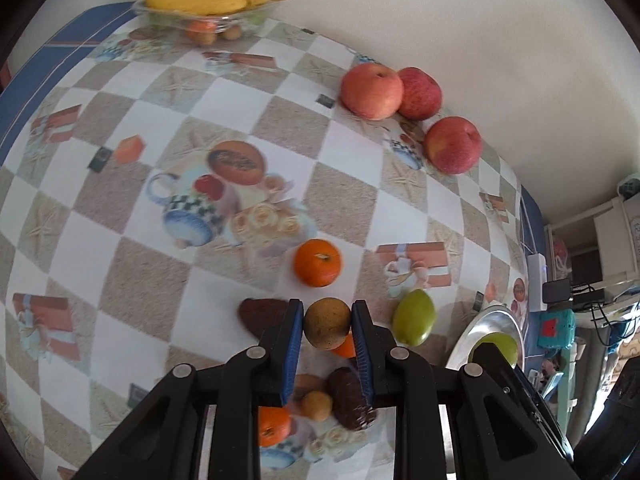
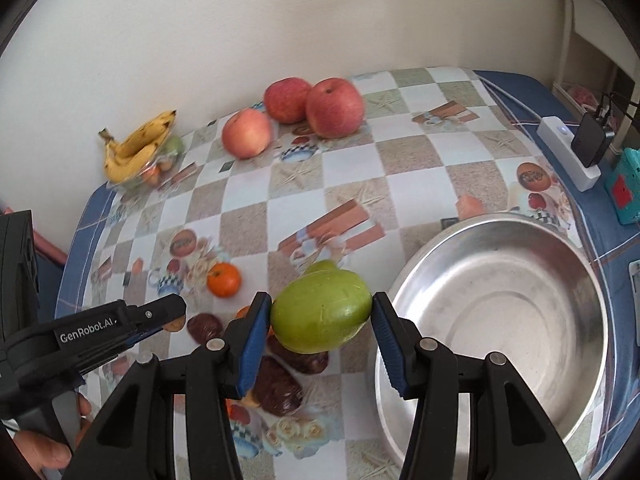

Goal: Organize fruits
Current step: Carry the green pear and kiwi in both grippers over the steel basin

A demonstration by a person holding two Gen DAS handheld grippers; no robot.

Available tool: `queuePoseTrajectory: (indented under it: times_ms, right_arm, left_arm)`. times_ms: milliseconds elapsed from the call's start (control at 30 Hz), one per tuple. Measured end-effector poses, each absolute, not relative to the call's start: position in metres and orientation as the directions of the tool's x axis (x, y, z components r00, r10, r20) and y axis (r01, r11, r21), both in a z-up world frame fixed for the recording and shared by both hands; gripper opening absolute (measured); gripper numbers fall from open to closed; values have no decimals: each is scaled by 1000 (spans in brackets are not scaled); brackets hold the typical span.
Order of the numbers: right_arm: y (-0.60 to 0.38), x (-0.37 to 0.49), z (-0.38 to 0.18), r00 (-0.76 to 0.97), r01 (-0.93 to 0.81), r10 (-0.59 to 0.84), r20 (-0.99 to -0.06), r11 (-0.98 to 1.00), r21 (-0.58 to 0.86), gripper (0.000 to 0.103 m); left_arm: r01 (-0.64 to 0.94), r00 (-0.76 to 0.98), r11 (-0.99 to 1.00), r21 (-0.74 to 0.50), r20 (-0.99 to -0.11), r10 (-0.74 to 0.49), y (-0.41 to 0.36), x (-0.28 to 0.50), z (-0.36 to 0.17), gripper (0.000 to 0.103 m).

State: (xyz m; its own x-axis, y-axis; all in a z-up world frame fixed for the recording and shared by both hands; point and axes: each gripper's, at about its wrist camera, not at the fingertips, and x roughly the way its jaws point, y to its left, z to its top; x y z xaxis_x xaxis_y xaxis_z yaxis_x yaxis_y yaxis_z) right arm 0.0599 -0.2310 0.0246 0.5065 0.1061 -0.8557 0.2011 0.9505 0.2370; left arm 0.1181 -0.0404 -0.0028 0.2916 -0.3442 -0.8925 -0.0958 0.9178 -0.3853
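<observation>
Red apples (image 2: 288, 112): three; bowls (image 2: 580, 340): two

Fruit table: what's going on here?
A person is sorting fruit with two handheld grippers. The left gripper is shut on a small brownish round fruit; the right gripper holds a green fruit beside the empty steel bowl. Three apples, an orange and bananas sit on the table.

Black tool (image 2: 318, 340) frames, blue ribbed pads (image 2: 253, 344), silver screws, white "GenRobot.AI" lettering.
</observation>
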Motion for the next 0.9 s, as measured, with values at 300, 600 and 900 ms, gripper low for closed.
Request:
queuePoseTrajectory:
  times_ms: [300,600,900]
  right_arm:
    - [-280,51,26,499,305,0,-867,936,176,53]
    - [-327,32,15,462,408,-44,-886,897,169,53]
    - [-357,16,2,434,469,-52,-899,865,176,53]
  left_arm:
    - [70,263,932,-355,-895,-361,-109,111,-5,26]
    - [218,222,915,-340,-896,-385,-161,86,-4,26]
    - [328,191,891,-313,-902,-387,-198,66,-7,27]
